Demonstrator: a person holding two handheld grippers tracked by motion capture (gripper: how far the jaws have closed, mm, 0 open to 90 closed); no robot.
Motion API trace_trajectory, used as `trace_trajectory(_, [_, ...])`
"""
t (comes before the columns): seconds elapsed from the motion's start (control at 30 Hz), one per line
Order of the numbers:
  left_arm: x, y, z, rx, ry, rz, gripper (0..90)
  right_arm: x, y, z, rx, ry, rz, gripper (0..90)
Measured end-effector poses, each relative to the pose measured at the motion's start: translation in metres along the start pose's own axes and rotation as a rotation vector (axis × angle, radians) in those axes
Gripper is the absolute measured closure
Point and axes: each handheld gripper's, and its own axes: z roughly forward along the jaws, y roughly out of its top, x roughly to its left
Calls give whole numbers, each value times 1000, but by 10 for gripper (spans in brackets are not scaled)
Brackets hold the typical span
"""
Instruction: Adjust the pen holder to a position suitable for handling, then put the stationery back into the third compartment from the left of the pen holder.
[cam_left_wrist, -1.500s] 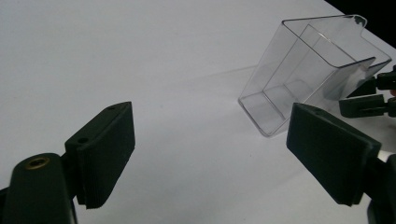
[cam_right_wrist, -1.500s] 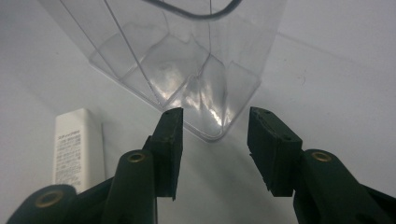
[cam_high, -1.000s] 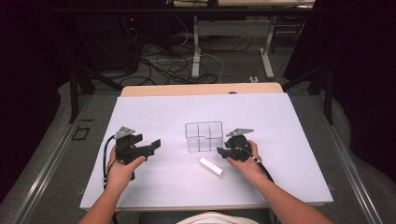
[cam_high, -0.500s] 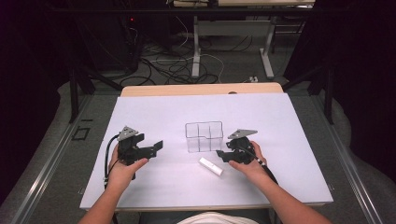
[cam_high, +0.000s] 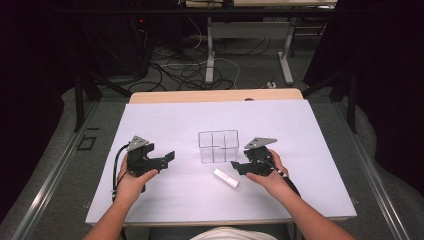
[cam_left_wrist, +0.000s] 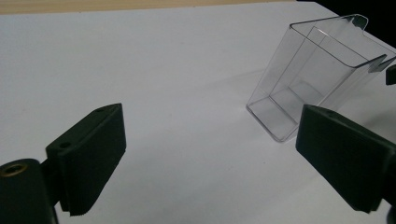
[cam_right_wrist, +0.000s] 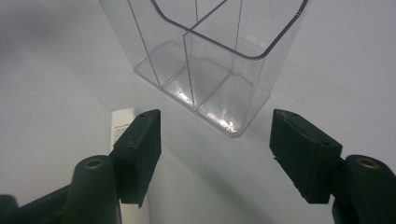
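A clear plastic box (cam_high: 218, 146) with several compartments stands upright mid-table. In front of it lies a white tube (cam_high: 226, 178) flat on the white table cover. My right gripper (cam_high: 237, 166) hovers just right of the tube, pointing left toward the box (cam_right_wrist: 210, 60). Its jaws have just been opening and hold nothing, and the tube's end (cam_right_wrist: 122, 122) shows behind the left jaw. My left gripper (cam_high: 167, 157) rests at the left, aimed at the box (cam_left_wrist: 317, 79). Its jaws (cam_left_wrist: 210, 158) stand wide, have just been opening a little further, and are empty.
The white cover (cam_high: 300, 130) spans the table, with a wooden edge (cam_high: 215, 95) at the far side. Beyond it are table legs and loose cables on the floor (cam_high: 200, 70). Both forearms enter from the near edge.
The right gripper has lifted slightly and its jaws stand wider apart. The white tube lies in the same spot. The left hand has stayed put.
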Motion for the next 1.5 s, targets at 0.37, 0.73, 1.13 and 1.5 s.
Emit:
trace_trajectory(0.37, [-1, -1, 2, 7, 11, 10, 71, 12, 1, 4, 57, 64, -86, 351])
trace_trajectory(0.73, [0, -2, 3, 18, 19, 19, 91, 21, -4, 12, 150, 115, -97, 401])
trace_trajectory(1.13, [-5, -3, 4, 26, 31, 35, 107, 33, -9, 21, 246, 160, -127, 489])
trace_trajectory(1.5, [-6, -4, 4, 37, 26, 54, 113, 34, -12, 23, 305, 151, -139, 561])
